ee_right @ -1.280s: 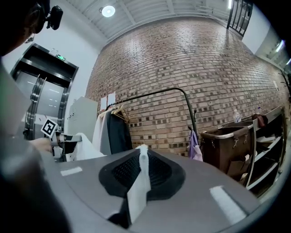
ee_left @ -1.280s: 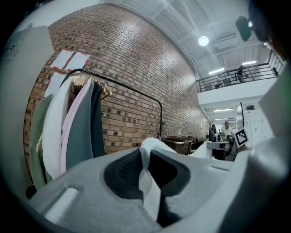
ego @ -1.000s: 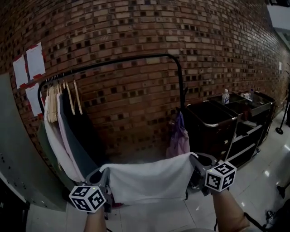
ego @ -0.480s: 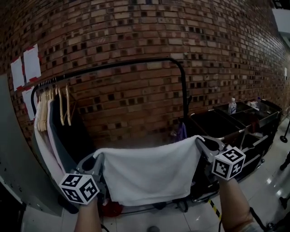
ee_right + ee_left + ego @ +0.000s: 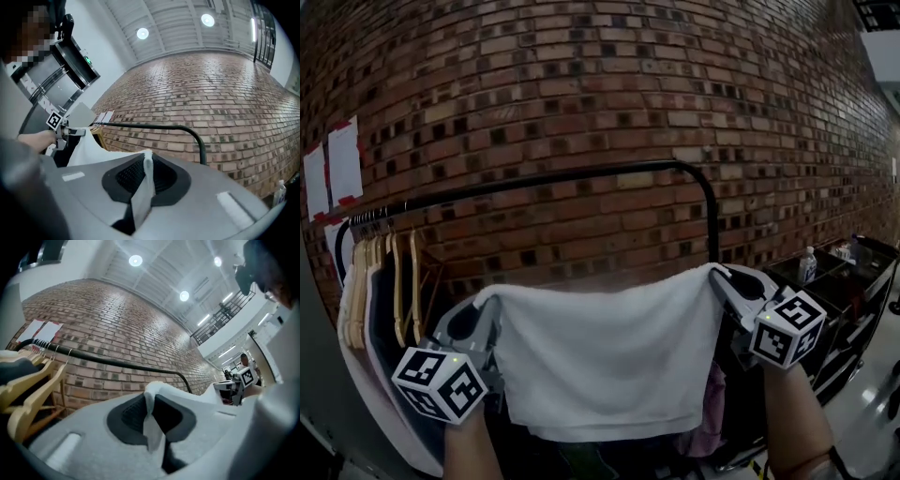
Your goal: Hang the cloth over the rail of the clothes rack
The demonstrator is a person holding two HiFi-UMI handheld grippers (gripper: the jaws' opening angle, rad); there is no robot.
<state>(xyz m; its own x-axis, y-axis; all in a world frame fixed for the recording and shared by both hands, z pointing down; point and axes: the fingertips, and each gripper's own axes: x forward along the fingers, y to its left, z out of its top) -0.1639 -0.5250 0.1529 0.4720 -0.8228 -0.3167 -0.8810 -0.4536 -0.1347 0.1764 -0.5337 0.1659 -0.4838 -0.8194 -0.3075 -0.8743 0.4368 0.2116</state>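
A white cloth [image 5: 605, 356] hangs stretched between my two grippers, held up in front of the brick wall. My left gripper [image 5: 490, 309] is shut on its left top corner [image 5: 151, 420]. Its right top corner [image 5: 143, 185] is pinched in my right gripper [image 5: 719, 279], which is also shut. The black rail [image 5: 534, 180] of the clothes rack runs left to right just above and behind the cloth's top edge, and bends down at the right end [image 5: 710, 211]. The same rail [image 5: 117, 363] shows ahead of the left jaws, and the rail [image 5: 154, 126] appears again beyond the right jaws.
Wooden hangers [image 5: 380, 281] with garments hang at the rail's left end. A black trolley [image 5: 844, 281] with a small bottle [image 5: 807, 263] stands at the right. Paper sheets [image 5: 333, 159] are taped to the brick wall at the left.
Both grippers have lifted the cloth and come closer to the rack. The cloth's top edge now sits just under the rail, where it hung well below it before.
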